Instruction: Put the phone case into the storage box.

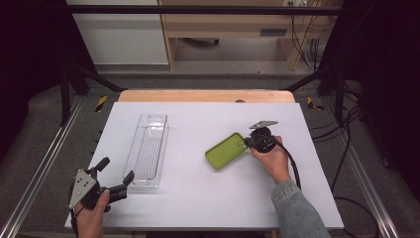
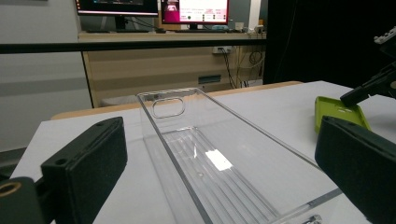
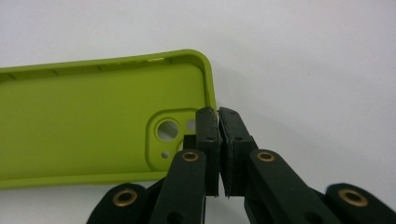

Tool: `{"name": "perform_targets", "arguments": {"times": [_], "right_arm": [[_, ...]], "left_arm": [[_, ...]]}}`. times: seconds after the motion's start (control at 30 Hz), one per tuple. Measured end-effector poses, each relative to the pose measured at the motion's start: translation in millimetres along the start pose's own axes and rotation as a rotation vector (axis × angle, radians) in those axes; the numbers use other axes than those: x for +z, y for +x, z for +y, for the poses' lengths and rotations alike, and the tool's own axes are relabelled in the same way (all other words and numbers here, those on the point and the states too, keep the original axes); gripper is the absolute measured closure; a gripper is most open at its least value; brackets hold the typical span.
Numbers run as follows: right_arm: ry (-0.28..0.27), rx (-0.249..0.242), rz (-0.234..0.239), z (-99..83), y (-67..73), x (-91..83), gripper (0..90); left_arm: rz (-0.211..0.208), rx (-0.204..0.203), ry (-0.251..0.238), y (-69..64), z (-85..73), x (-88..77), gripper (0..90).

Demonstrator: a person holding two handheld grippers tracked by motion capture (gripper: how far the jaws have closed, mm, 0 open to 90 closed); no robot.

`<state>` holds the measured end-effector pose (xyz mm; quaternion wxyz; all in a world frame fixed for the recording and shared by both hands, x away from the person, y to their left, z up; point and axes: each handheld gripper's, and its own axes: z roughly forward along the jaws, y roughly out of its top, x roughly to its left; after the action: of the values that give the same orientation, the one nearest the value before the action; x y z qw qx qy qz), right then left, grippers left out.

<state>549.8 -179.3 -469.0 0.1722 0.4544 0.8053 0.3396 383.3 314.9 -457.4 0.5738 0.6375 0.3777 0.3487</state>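
A lime-green phone case [image 1: 225,149] lies open side up on the white table [image 1: 198,198], right of centre. My right gripper [image 1: 246,144] is shut on the case's rim. In the right gripper view the jaws [image 3: 218,112] pinch the end wall of the case [image 3: 84,126] beside the camera cut-out. A clear plastic tray [image 1: 147,148] stands empty at the left. My left gripper [image 1: 117,169] is open at the tray's near end, its jaws apart with nothing between them. The left gripper view looks along the tray [image 2: 210,158], with the green case [image 2: 338,112] and the right gripper [image 2: 369,88] at its right.
The table's wooden far edge [image 1: 205,95] borders a floor with black frame posts [image 1: 64,84] at both sides. Cables [image 1: 341,148] hang off the right side. A desk with monitors [image 2: 154,7] stands beyond the table.
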Motion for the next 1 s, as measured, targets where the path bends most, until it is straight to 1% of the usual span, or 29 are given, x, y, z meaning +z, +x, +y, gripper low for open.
{"name": "perform_targets", "arguments": {"times": [0.13,0.2,0.27,0.3,0.4,0.43,0.5,0.53,0.6,0.63,0.67,0.7,0.73,0.77,0.8,0.87,0.93,0.97,1.0], "right_arm": [[-0.012,-0.009,-0.008,2.2,2.2,-5.8,87.7],[-0.022,-0.017,-0.02,3.1,2.7,-9.9,87.8],[-0.028,-0.016,-0.022,3.7,3.2,-12.4,87.8],[-0.035,-0.031,-0.037,4.5,3.6,-17.7,87.8],[-0.043,-0.041,-0.055,5.2,5.2,-23.0,87.8],[-0.053,-0.055,-0.071,5.8,7.1,-28.6,87.9],[-0.056,-0.06,-0.075,6.0,8.6,-31.4,88.0],[-0.065,-0.078,-0.078,6.6,11.9,-37.3,88.0],[-0.069,-0.08,-0.081,6.7,13.6,-39.1,88.0],[-0.076,-0.098,-0.086,7.0,17.7,-44.1,88.0],[-0.076,-0.098,-0.086,7.0,17.7,-44.1,88.0],[-0.086,-0.118,-0.094,7.4,21.1,-49.3,88.0],[-0.095,-0.124,-0.099,7.4,22.4,-52.2,88.0],[-0.095,-0.124,-0.099,7.4,22.4,-52.2,88.0],[-0.114,-0.13,-0.107,6.9,24.7,-57.7,88.0],[-0.118,-0.131,-0.108,6.6,25.2,-59.5,88.0],[-0.141,-0.13,-0.117,5.7,27.3,-67.4,88.0],[-0.141,-0.13,-0.117,5.7,27.3,-67.4,88.0],[-0.158,-0.151,-0.131,4.8,28.3,-72.1,88.0]], "left_arm": [[0.001,0.0,0.0,0.3,0.0,0.0,1.8],[0.001,-0.001,0.0,0.4,0.0,0.0,1.8],[0.002,-0.001,0.0,0.4,0.0,-0.1,1.8],[0.002,0.0,0.0,0.5,0.1,-0.2,1.8],[0.001,-0.001,-0.001,0.1,0.3,-0.3,1.8],[0.001,-0.001,-0.001,0.0,0.3,-0.3,1.8],[-0.001,0.001,0.0,-0.2,0.3,0.2,1.9],[-0.003,0.001,0.001,-0.8,0.2,0.9,1.8],[-0.006,0.007,0.005,-1.6,0.4,1.3,1.9],[-0.003,0.012,0.0,-3.4,1.2,1.0,1.9],[-0.003,0.012,0.0,-3.4,1.2,1.0,2.0],[0.002,0.018,-0.005,-4.2,2.4,0.1,2.1],[0.004,0.022,-0.01,-4.8,3.7,-0.9,2.1],[0.004,0.02,-0.015,-5.4,4.7,-1.6,2.1],[0.006,0.022,-0.015,-5.8,5.1,-2.5,2.2],[0.012,0.022,-0.012,-6.4,5.2,-3.6,2.2],[0.019,0.021,-0.012,-7.6,5.8,-5.2,2.1],[0.019,0.021,-0.012,-7.6,5.8,-5.2,2.2],[0.018,0.026,-0.009,-7.9,6.2,-5.3,2.1]]}}
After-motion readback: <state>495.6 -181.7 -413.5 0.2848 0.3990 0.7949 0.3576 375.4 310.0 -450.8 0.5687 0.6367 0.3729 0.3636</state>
